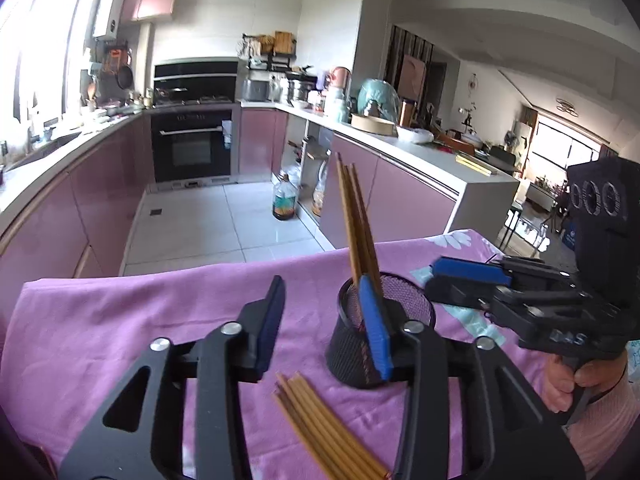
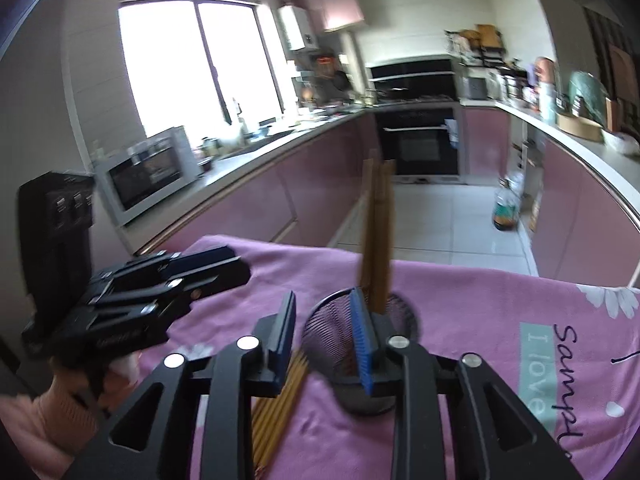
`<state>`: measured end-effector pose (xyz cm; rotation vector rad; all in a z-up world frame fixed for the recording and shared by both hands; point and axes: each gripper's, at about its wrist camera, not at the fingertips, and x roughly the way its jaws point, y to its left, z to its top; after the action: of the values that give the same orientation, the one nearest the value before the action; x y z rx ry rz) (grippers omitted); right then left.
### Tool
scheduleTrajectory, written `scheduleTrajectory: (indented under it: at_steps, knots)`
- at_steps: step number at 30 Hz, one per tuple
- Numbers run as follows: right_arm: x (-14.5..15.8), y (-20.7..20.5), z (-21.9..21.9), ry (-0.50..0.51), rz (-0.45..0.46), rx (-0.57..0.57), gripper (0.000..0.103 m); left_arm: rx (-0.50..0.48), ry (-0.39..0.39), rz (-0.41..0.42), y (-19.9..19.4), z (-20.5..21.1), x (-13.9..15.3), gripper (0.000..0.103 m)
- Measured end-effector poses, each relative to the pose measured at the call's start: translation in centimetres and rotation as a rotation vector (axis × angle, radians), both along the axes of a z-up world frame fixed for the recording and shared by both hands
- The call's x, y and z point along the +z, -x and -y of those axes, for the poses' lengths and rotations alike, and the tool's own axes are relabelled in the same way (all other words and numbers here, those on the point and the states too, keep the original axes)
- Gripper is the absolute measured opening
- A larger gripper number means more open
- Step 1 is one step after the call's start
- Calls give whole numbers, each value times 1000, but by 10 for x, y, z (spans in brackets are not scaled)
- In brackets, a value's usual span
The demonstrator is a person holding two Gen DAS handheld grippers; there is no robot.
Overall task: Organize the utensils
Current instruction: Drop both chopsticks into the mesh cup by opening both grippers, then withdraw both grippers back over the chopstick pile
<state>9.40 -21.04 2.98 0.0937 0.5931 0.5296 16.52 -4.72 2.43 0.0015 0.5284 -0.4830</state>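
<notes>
A black mesh cup (image 1: 382,328) stands on the pink cloth (image 1: 120,320) with a few brown chopsticks (image 1: 354,224) upright in it. Several more chopsticks (image 1: 320,428) lie flat on the cloth in front of the cup. My left gripper (image 1: 324,324) is open and empty, its right finger in front of the cup. My right gripper (image 2: 324,340) is open and empty just above the cup (image 2: 360,360); the loose chopsticks (image 2: 280,400) lie below its left finger. The right gripper also shows in the left wrist view (image 1: 468,280), the left one in the right wrist view (image 2: 208,268).
The table's far edge drops to a white tiled floor (image 1: 224,220). An oil bottle (image 1: 285,200) stands on the floor by pink cabinets. Kitchen counters (image 1: 420,148) and a black oven (image 1: 192,148) lie beyond. The cloth has printed lettering (image 2: 560,380) at the right.
</notes>
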Motion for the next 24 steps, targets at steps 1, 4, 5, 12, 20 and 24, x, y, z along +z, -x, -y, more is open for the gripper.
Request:
scheduleTrajectory:
  at_steps: [1,4,5,12,20,24]
  knots:
    - [-3,5,-5,9,-4,18,30,8,-1,4,7,-5,-1,44]
    - [-18,13,-17,39,-43,60,31,26,-13,-11,22,-16,-13,46]
    - [-23,14,-22,51,-60,70,31,34,-21,-28,26,-20,-20,46]
    - [-81,11,-43,107,-220,71,31,45,-82,-164,45,-34,-77,46]
    - [-99,18,-50,118,-268,44,31,20,-86,-267,54,-35,-116,46]
    - [-103,19,-54,123,-274,41,31,2,-99,-287,57,-26,-124,46]
